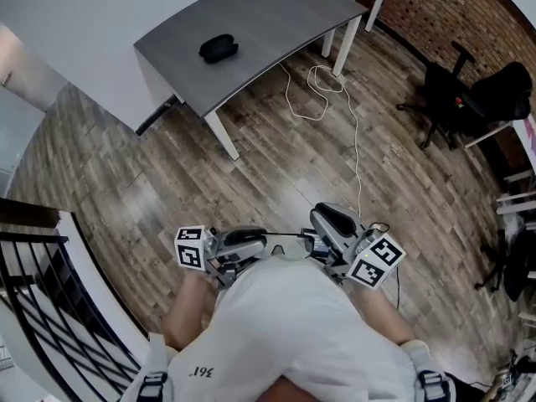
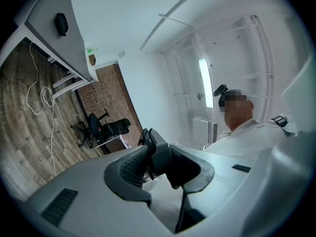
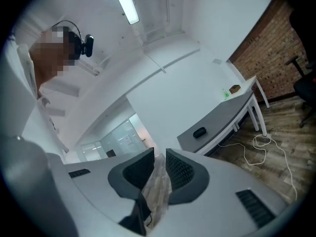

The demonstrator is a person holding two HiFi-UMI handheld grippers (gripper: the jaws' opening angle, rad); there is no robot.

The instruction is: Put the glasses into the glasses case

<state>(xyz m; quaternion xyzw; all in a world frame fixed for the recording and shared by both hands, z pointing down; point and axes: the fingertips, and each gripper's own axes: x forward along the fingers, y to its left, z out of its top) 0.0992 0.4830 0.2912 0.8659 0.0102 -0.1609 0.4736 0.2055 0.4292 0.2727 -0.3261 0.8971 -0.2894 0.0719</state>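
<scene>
The task is judged to be at an early stage. The glasses case (image 1: 219, 48) lies alone on the grey surface (image 1: 276, 23), apparently closed and well apart from both tools, so the carrying over, the opening of the case and the placing inside are all left to be done. The glasses (image 1: 285, 239) are held in the air just in front of the person's white shirt (image 1: 293, 325), between the two tools. The left tool (image 1: 261, 244) is closed on a dark part of the frame, which is seen pressed between its pads (image 2: 132, 168) in the left gripper view. The right tool (image 1: 313, 241) is seen with its jaws a little apart. The wooden floor (image 3: 276, 132) is visible through the gap, and no part of the glasses can be made out pressed between them. Both tools are held close to the body and are pointed towards each other, the left one slightly upward, the right one about level.
</scene>
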